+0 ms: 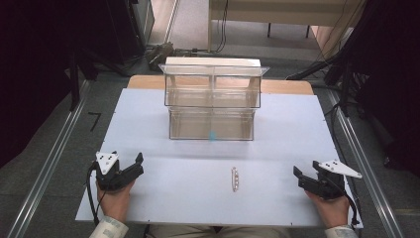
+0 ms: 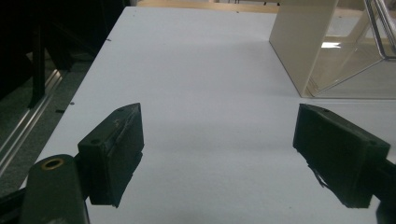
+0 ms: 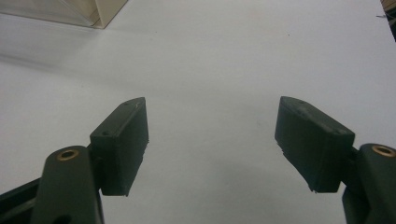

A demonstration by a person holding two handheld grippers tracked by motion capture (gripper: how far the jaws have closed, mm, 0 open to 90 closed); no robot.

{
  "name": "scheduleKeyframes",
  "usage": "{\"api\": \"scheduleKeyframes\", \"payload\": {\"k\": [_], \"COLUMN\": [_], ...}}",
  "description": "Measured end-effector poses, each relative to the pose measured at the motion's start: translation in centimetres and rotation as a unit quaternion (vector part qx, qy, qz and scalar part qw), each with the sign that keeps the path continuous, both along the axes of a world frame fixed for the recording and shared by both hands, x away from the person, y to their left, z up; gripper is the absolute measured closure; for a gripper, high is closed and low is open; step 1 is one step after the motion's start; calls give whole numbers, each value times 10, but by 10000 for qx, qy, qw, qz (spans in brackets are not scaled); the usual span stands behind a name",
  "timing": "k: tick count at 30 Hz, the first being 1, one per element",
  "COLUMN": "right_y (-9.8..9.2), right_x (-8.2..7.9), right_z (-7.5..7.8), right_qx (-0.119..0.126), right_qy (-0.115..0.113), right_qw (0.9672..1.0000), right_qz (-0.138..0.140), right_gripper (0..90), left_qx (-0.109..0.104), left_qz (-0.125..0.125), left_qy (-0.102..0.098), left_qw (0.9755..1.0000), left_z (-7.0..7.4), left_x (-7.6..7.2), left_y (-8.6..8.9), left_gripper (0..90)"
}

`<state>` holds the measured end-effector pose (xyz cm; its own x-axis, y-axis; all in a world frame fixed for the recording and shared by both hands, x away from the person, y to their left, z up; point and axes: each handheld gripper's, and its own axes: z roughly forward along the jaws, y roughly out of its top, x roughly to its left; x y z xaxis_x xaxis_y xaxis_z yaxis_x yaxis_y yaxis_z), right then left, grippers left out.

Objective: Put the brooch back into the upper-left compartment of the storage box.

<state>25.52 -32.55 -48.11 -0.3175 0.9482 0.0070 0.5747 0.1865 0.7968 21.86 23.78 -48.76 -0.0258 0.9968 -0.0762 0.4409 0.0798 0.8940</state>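
Both hands rest low on the bench point(image 1: 163, 198): left tool point(image 1: 139, 163) at 8 o'clock, right tool point(image 1: 297, 174) at 4, jaws apart, gripping nothing; the clear bins point(image 1: 213, 99) at 12 look empty.

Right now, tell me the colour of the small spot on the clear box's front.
Light blue, on the lower front wall of the box; the high view shows it best.

A clear 2-tier organizer box point(image 1: 213, 96) stands at the far middle of the white table point(image 1: 148, 129), with grey floor point(image 1: 44, 163) beyond both side edges.
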Motion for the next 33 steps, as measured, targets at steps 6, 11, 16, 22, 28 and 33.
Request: {"api": "scheduleKeyframes", "payload": {"k": [6, 11, 16, 22, 28, 33], "right_y": [3, 7, 13, 22, 31, 39], "right_x": [-2, -3, -2, -4, -6, -7], "right_z": [1, 1, 1, 2, 2, 2], "right_qx": [53, 48, 47, 77, 60, 33], "right_qy": [24, 34, 46, 41, 46, 40], "right_qw": [10000, 9999, 9998, 9994, 9990, 9986], "right_qz": [48, 116, 189, 330, 440, 532], "right_gripper": [241, 241, 241, 242, 245, 247], "left_qx": [3, -2, -14, -7, 1, -2], "left_qz": [-14, -10, -14, -9, -12, -3], "left_qy": [18, 17, 14, 10, 16, 7], "left_qw": [10000, 10000, 10000, 10000, 10000, 10000], "left_z": [0, 0, -1, -1, -1, -1], "left_x": [0, 0, 0, 1, 1, 1], "left_y": [0, 0, 0, -1, -1, -1], "left_gripper": [153, 154, 154, 154, 154, 154]}}
